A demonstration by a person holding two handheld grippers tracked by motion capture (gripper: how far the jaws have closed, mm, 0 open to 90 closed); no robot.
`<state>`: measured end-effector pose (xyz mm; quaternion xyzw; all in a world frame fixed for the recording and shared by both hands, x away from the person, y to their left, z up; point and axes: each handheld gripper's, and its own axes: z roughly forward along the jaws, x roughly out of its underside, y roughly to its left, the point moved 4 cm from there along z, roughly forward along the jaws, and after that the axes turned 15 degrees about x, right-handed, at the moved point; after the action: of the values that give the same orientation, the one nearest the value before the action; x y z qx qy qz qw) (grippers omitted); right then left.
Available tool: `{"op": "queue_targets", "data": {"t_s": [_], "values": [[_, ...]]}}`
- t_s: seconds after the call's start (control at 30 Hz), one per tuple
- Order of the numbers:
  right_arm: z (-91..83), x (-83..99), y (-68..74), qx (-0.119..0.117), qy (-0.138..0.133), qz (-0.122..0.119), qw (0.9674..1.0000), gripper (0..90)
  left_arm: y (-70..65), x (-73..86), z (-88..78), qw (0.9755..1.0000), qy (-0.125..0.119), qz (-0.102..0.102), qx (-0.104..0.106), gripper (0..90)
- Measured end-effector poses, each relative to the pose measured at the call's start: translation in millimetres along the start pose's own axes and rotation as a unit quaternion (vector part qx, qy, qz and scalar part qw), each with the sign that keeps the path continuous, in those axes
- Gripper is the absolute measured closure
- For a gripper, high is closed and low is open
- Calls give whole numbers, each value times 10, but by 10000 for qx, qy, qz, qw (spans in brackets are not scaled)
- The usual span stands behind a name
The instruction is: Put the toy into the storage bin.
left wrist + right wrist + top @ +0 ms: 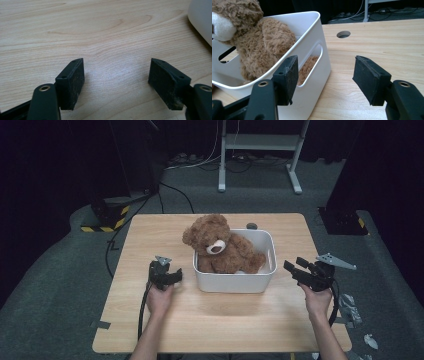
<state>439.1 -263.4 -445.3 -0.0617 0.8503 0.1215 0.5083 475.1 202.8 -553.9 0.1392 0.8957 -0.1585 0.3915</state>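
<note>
A brown teddy bear (220, 246) sits upright in a white plastic bin (235, 281) at the middle of the wooden table (150, 230). Its head rises above the rim. My left gripper (172, 276) is held just left of the bin, open, with bare wood between its jaws (116, 75). My right gripper (292, 269) hovers right of the bin, open and holding nothing. In the right gripper view the bear (259, 42) leans in the bin (317, 32), whose handle slot faces the gripper (324, 77).
A round hole (252, 225) is cut in the table behind the bin. Beyond the table stand a white metal frame (260, 150) and cables on the grey floor. Crumpled bits lie on the floor at the right (350, 307).
</note>
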Motion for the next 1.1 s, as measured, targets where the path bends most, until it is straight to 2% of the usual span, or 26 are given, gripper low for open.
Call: {"op": "queue_targets", "data": {"t_s": [0.33,1.1], "values": [[9,73,-26,-4,65,82,9999,368,0,0,0,10000,1,2,0,288],[30,174,-60,52,159,102,9998,369,0,0,0,10000,1,0,-1,288]]}}
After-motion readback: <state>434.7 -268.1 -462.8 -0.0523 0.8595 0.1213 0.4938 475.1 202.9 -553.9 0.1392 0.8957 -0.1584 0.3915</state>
